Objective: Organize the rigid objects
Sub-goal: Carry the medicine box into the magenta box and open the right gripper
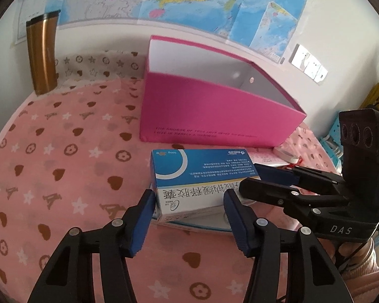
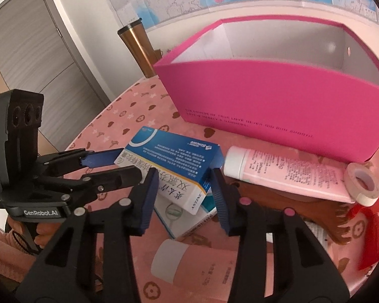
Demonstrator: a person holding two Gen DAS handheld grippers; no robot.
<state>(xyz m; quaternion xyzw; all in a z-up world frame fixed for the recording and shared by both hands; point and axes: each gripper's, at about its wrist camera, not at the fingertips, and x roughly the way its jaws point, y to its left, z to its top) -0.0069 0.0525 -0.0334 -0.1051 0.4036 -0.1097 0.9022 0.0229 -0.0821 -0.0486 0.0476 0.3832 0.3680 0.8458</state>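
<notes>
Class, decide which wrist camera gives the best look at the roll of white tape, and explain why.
The right wrist view: the tape roll shows whole, hole included, beside the pink tube. The left wrist view catches only a sliver of it.

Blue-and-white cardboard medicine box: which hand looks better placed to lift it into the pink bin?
Left, narrowly. Both sets of jaws clamp the blue-and-white cardboard medicine box, but the left gripper holds it squarely with the pink cardboard bin straight ahead; the right gripper grips it askew.

I can't see the lower box (image 2: 187,217) beneath the blue one (image 2: 169,159); the ribbon (image 2: 369,229) blurs at frame edge.
</notes>
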